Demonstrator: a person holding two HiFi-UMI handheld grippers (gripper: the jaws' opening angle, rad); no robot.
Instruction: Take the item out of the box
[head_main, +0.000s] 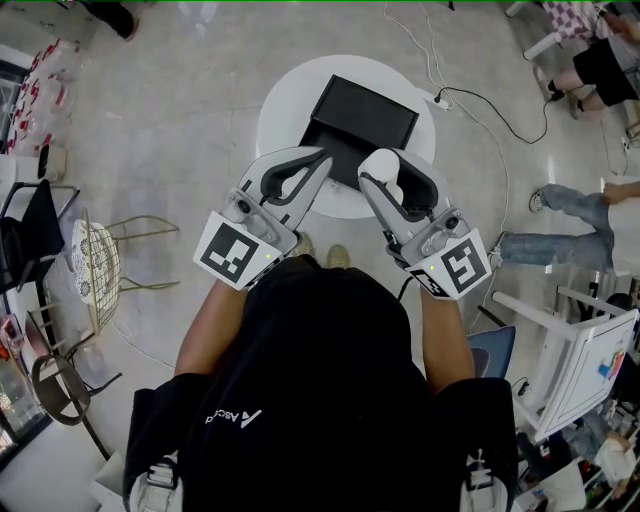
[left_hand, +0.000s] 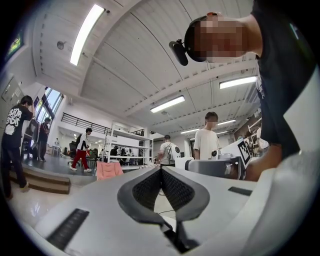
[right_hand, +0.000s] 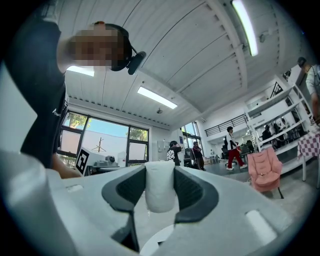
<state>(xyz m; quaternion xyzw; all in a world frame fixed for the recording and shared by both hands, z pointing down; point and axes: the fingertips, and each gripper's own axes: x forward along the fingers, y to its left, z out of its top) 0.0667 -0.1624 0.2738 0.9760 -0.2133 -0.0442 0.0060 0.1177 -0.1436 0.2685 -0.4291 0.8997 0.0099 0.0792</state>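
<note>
The left gripper (head_main: 318, 158) hovers at the near edge of the round white desk (head_main: 283, 95), its fingers clenched together on nothing. Just behind it the black box (head_main: 365, 108) sits on the desk. To the right, the right gripper (head_main: 388, 172) has its fingers grasping the white item (right_hand: 160, 192), out of the box by its front edge.

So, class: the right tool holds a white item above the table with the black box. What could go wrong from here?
1. The white item is pinched only in the right tool; it may slip and drop onto the black box or off the small round table.
2. The left tool is shut and empty, so nothing steadies the box.
</note>
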